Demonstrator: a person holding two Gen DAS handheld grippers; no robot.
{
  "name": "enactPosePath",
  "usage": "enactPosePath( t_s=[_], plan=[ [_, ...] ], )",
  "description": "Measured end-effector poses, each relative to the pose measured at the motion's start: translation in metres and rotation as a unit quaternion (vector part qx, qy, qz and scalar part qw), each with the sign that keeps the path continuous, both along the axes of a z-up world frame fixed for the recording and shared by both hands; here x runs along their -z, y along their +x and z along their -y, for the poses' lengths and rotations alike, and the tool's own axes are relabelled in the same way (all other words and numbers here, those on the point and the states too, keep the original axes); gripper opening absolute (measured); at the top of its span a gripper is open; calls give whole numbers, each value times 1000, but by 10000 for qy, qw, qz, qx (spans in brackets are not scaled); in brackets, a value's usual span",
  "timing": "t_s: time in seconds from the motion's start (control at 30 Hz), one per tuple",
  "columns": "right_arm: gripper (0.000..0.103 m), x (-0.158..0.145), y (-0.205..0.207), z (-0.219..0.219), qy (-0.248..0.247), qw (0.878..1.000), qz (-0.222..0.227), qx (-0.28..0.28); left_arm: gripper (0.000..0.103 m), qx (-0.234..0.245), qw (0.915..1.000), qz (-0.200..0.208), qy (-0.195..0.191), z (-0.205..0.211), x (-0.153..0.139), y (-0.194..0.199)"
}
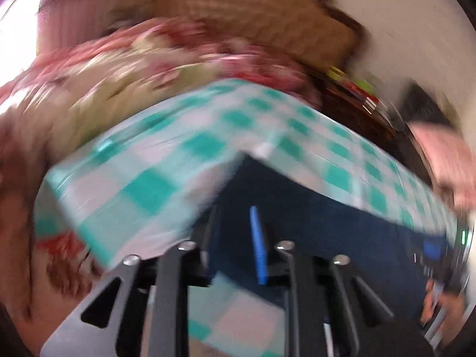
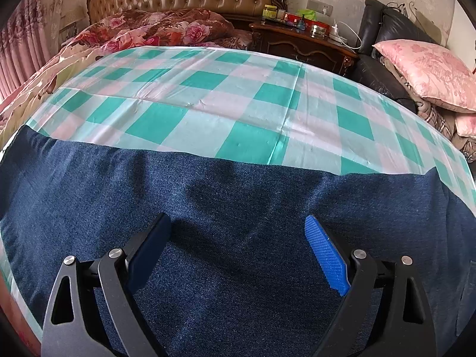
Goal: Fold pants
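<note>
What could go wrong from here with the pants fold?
1. The left hand-held gripper has its jaws narrow over a corner of the dark blue denim pants, but the blurred view hides whether cloth is pinched; the corner may slip out.
2. The right hand-held gripper stands open above the denim, pinning nothing, so the whole garment could drag.
3. The thin teal-and-white checked plastic sheet underneath could bunch or get caught.

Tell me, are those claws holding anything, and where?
Left claw seems to pinch the blue pants at an edge, though blurred; right claw is open, holding nothing.
</note>
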State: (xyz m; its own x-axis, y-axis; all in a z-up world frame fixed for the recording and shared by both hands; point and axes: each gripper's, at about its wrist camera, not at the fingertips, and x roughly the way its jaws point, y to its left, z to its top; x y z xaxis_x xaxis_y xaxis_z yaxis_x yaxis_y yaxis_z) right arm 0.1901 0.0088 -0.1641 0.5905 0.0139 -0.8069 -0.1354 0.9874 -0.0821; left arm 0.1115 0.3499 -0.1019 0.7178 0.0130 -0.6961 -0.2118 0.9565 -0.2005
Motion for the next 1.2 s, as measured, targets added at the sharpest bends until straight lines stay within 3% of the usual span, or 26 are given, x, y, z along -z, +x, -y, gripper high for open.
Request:
enactPosePath(
  t_s=[0.13,0.2,0.3,0.37,0.43,0.53,0.63,0.67,0.73,0.8,0.9,0.97,1.0,1.1,1.2],
  plan=[
    [88,-1,-1,-2,-71,10000,31,6,24,1120,9932,-156,291,70,11,44],
    [88,-1,-1,-2,-94,9999,41,6,24,1622,9854,-283,431,110,23,69],
    [88,-1,-1,-2,-72,10000,31,6,32,2312,9694,-595,569,157,43,103],
    [88,-1,-1,-2,-41,10000,20,3,32,2242,9668,-831,904,167,57,122],
    [88,0,-1,-1,0,10000,2,6,48,2119,9695,-813,922,156,61,130],
    [88,0,0,0,35,10000,-14,13,52,1462,9725,-979,1528,121,63,133],
    [88,0,0,0,27,10000,-14,18,51,806,9784,-1081,1564,70,56,123],
    [88,0,0,0,25,10000,-32,10,51,500,9834,-980,1446,47,46,112],
    [78,-5,0,0,90,9999,-55,37,53,-41,9952,-581,787,7,23,83],
    [68,-16,1,-3,465,9989,-61,11,53,-499,9980,-383,66,-32,11,51],
    [50,-32,6,-31,771,9961,-101,-427,53,-913,9902,-322,-1010,-75,17,8],
    [44,-37,9,-54,833,9938,-108,-731,52,-942,9816,-367,-1619,-87,30,-8],
    [33,-36,12,-68,877,9917,-209,-911,52,-941,9793,-397,-1749,-90,33,-14],
    [21,-25,23,-101,707,9896,-437,-1178,52,-974,9720,-468,-2085,-90,45,-27],
    [16,-10,32,-113,429,9905,-628,-1146,51,-1041,9598,-642,-2528,-87,59,-29]
  ],
)
